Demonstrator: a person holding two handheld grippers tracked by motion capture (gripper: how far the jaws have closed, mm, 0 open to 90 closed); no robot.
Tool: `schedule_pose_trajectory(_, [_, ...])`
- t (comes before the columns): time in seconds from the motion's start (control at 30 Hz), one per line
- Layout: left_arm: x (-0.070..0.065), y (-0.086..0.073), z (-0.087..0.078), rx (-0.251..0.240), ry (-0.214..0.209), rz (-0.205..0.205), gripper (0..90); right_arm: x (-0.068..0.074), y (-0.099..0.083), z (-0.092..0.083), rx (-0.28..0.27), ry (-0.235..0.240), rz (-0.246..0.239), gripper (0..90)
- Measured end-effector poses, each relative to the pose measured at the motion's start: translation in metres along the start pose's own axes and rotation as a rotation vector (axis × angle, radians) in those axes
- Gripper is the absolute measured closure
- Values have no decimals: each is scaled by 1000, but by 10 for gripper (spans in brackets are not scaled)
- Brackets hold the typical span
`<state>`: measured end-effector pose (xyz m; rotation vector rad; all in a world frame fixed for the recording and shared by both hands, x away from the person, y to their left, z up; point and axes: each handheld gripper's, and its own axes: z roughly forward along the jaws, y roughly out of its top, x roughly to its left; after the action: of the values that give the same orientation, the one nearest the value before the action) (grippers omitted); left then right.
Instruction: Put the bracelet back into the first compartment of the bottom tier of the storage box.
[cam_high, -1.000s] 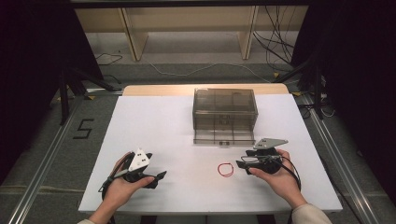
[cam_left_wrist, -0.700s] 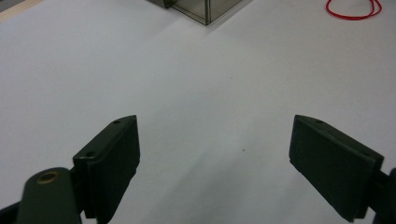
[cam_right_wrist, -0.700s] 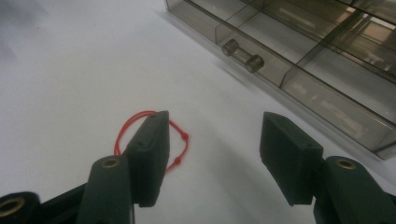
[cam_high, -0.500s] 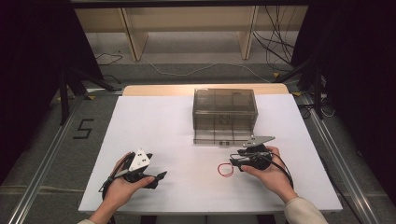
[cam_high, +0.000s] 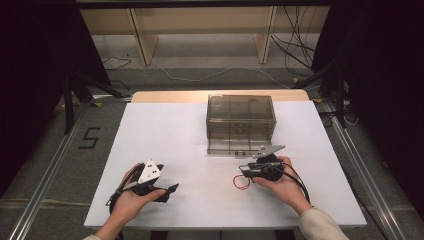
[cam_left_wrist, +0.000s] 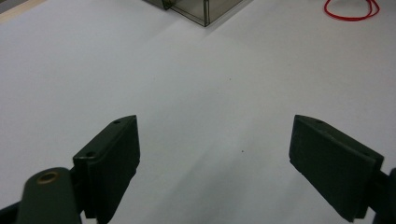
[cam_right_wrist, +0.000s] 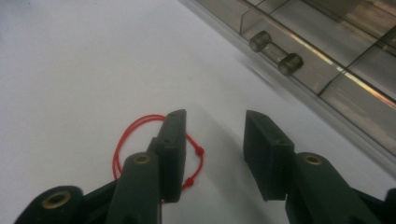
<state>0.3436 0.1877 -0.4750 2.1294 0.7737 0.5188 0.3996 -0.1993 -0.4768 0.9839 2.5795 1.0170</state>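
Note:
A thin red string loop with small beads lies on the white table, in front of a smoky clear drawer box. My right gripper hangs just over the loop. In the right gripper view, my right gripper has a gap between its jaws, which have just been closing. The red loop lies mostly outside the left jaw, and its beaded edge reaches into the gap, untouched by the pads. My left gripper rests at the front left. In its own view my left gripper stands wide open over bare table.
The drawer box has a cylindrical handle on its front, close beyond the right jaws. A corner of the box and the red loop show far off in the left gripper view. Metal rails run along both table sides.
My right hand has moved left and slightly forward, onto the red loop, and its jaws have narrowed. The left hand has stayed where it was.

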Motion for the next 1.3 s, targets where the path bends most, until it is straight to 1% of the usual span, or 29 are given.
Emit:
schedule_pose_trajectory(0.07, [0, 0, 0, 1, 0, 0, 163, 2, 1, 2, 7, 3, 2, 631])
schedule_pose_trajectory(0.1, [0, 0, 0, 0, -1, -1, 163, 1, 0, 4, 11, 4, -12, 642])
schedule_pose_trajectory(0.13, [0, 0, 0, 0, 0, -1, 163, 2, 1, 4, 13, 7, -4, 655])
schedule_pose_trajectory(0.17, [0, 0, 0, 0, -1, 1, 163, 2, 0, 5, 21, 9, -16, 672])
schedule_pose_trajectory(0.27, [0, 0, 0, 0, -2, 0, 163, 2, 0, 6, 37, 14, -23, 719])
schedule_pose_trajectory(0.3, [0, 0, 0, 0, -2, 1, 163, 2, 0, 7, 39, 13, -18, 732])
schedule_pose_trajectory(0.43, [0, 0, 0, 0, -3, 1, 163, 4, 0, 7, 49, 14, -22, 779])
schedule_pose_trajectory(0.47, [0, 0, 0, -1, -3, 0, 163, 3, 0, 7, 44, 10, -38, 788])
schedule_pose_trajectory(0.67, [0, 0, 0, 0, -4, 1, 163, 3, 0, 7, 46, 2, -43, 855])
schedule_pose_trajectory(0.83, [0, 0, 0, -1, -4, 1, 163, 3, 0, 7, 47, 2, -40, 870])
schedule_pose_trajectory(0.93, [0, 0, 0, 0, -4, 1, 163, 3, 1, 5, 37, -2, -35, 873])
schedule_pose_trajectory(0.97, [0, 0, 0, 0, -4, 1, 163, 4, 1, 4, 30, -4, -23, 873])
schedule_pose_trajectory(1.1, [0, 0, 0, -1, -4, 1, 163, 3, 2, 2, 21, -7, -24, 874])
schedule_pose_trajectory(1.3, [0, 0, 0, -2, -4, 0, 163, 3, 3, 0, 10, -6, -9, 875])
